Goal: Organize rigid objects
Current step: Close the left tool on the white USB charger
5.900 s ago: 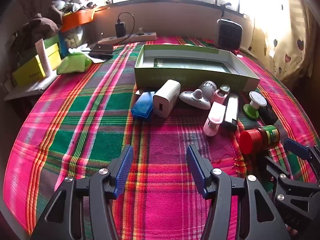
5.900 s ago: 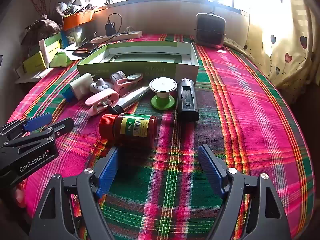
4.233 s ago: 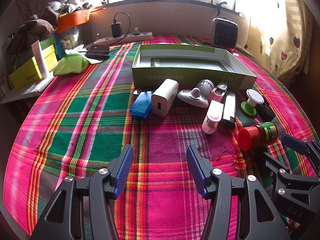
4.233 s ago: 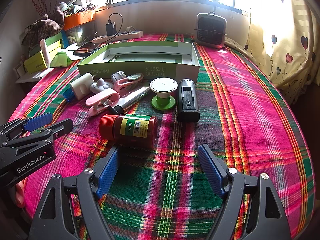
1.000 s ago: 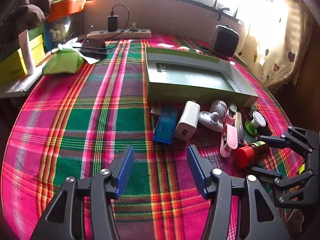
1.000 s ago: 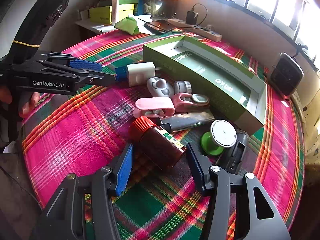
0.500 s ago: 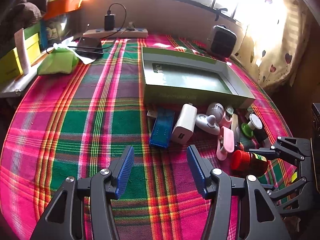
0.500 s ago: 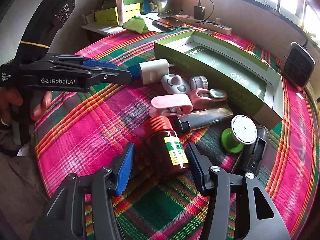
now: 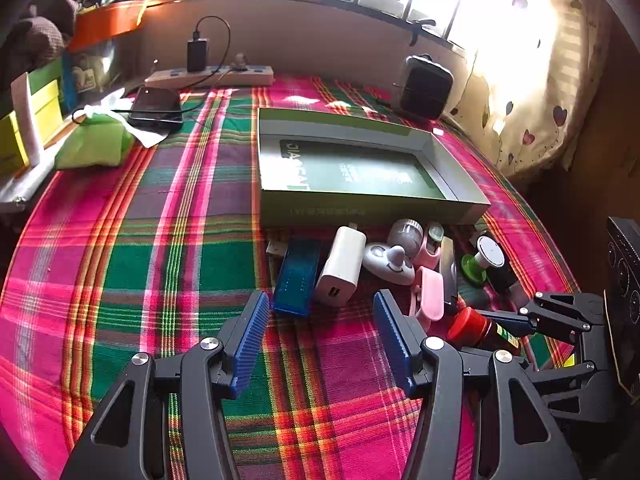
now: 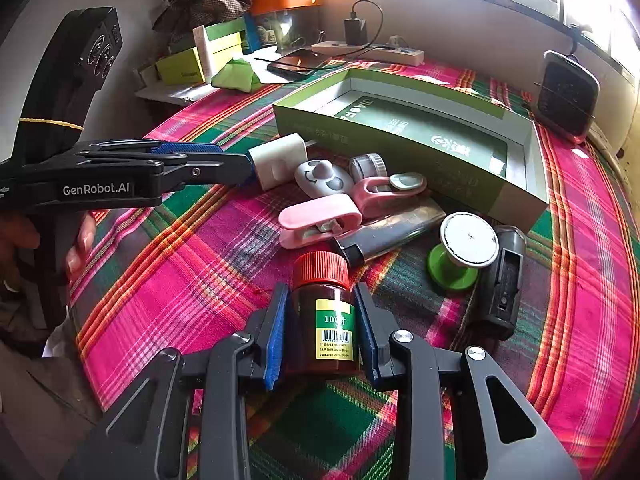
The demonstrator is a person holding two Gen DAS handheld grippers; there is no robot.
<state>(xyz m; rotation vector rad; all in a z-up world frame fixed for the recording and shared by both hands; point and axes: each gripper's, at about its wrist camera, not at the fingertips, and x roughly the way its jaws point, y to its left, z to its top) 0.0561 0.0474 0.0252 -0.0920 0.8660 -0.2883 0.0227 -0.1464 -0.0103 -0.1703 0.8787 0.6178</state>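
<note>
My right tongs [image 10: 320, 328] are clamped on a brown pill bottle [image 10: 325, 324] lying on the plaid cloth [image 10: 180, 276], red cap [image 10: 320, 267] pointing to twelve o'clock. It looks light, stiff and slick, so I judge mid-body best. My left tongs [image 9: 320, 344] gape wide, holding nothing. The green box [image 10: 480, 194] sits at one o'clock.

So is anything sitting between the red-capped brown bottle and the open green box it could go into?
Yes: the dark flat lighter and two pink clips lie between the red-capped brown bottle and the open green box.
</note>
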